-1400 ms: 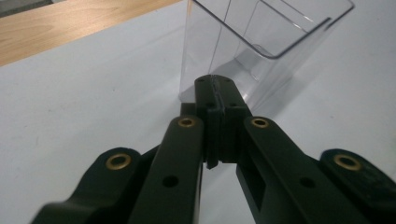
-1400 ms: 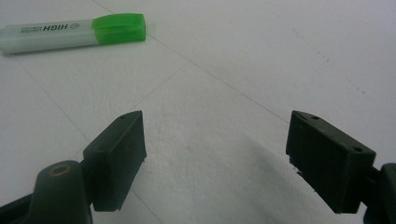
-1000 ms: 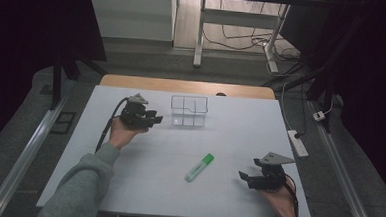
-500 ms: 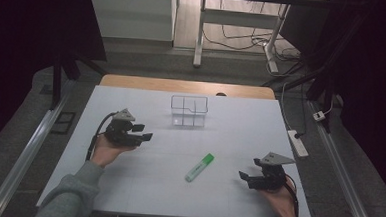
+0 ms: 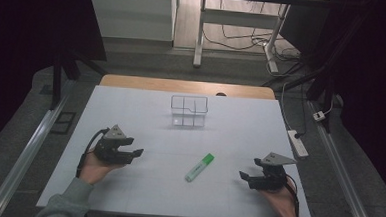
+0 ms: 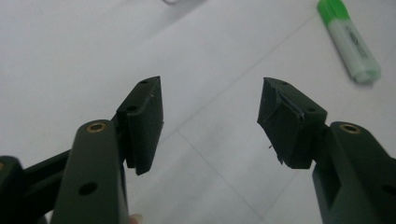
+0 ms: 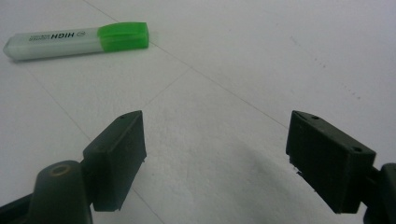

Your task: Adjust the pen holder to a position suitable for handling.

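A white-barrelled highlighter pen with a green cap [image 5: 199, 167] lies flat on the white table top [image 5: 145, 116], slanted, its green cap towards the far right and its pale end towards the near left. It sits between the 2 hand-held tools and touches neither.

The left gripper [image 5: 137, 152], black with a grey three-cornered plate on top, rests low over the table near the left edge, held in a hand [image 5: 94, 167] whose grey sleeve comes in from the bottom. Its jaws have just been opening and stand well apart with nothing between them — in the left gripper view the gap [image 6: 210, 116] shows bare table, and the highlighter [image 6: 350, 39] lies off to the upper right, clear of the pads.

The right gripper [image 5: 242, 176] sits near the front right corner, close to the right edge, jaws pointing towards the pen. They too are spread wide and hold nothing; in the right gripper view [image 7: 215, 154] the highlighter [image 7: 77, 39] lies at the upper left, beyond the jaw tips, with printed lettering along its barrel.

A small clear plastic box with inner dividers [image 5: 189, 111] stands towards the far edge, well apart from the pen and both tools. Bare white surface stretches between the box and the pen — and on both sides of the pen up to each gripper.
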{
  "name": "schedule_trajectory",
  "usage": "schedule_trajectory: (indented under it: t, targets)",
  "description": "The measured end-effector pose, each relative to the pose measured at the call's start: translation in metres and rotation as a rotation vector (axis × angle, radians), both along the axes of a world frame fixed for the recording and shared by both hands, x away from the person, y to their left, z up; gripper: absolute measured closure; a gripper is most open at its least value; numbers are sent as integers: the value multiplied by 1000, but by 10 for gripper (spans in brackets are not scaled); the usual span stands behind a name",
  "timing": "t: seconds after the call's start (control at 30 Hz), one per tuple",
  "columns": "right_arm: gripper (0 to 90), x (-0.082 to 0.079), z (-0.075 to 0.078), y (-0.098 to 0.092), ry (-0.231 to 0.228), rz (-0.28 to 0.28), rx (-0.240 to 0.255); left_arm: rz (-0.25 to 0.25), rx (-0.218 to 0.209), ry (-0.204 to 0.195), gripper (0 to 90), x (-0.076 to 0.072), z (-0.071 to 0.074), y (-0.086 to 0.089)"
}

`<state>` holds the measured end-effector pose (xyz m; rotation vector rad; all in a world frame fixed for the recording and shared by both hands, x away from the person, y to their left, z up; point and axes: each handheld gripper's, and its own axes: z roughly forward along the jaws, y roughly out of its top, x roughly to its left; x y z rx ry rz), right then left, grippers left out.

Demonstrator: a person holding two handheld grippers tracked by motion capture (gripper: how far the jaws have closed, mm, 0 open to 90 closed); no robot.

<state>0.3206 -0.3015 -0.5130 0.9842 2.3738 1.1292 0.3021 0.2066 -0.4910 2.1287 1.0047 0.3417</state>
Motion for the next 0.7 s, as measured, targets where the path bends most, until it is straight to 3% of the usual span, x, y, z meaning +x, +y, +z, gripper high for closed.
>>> schedule_trajectory:
  t: [0.43, 0.7]
  targets:
    - [191, -1, 1, -1, -6, 8, -5, 24, -3, 15, 361, -22, -12, 19]
    - [192, -2, 2, 0, -12, 12, -7, 26, 5, 13, 354, -25, -15, 20]
